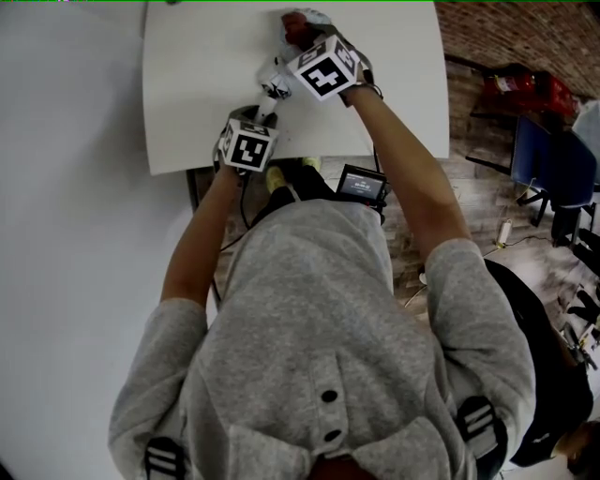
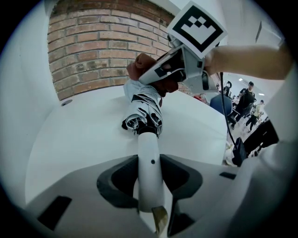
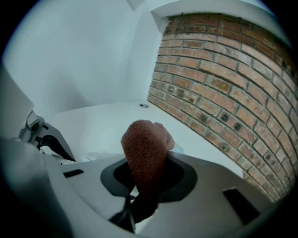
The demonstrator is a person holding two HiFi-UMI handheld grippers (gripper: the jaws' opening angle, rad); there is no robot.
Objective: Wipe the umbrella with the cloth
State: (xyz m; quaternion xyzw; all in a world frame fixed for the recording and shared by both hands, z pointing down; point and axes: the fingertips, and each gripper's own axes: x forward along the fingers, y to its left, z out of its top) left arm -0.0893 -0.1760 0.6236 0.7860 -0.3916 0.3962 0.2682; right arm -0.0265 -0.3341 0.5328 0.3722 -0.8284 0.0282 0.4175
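A folded umbrella (image 2: 145,109) with a white handle and black-and-white canopy lies on the white table (image 1: 206,84). My left gripper (image 2: 148,186) is shut on the umbrella's white handle (image 2: 150,162) near the table's front edge. Further along, my right gripper (image 3: 144,186) is shut on a reddish-brown cloth (image 3: 144,153), which rests on the far part of the umbrella (image 1: 277,82). In the head view the cloth (image 1: 298,28) shows just past the right gripper (image 1: 305,47), and the left gripper (image 1: 251,127) sits below it.
A brick wall (image 3: 223,93) runs along the table's far side. The table's front edge (image 1: 262,164) lies just ahead of the person's body. To the right of the table are a small black device (image 1: 363,184), chairs and bags (image 1: 553,159) on the floor.
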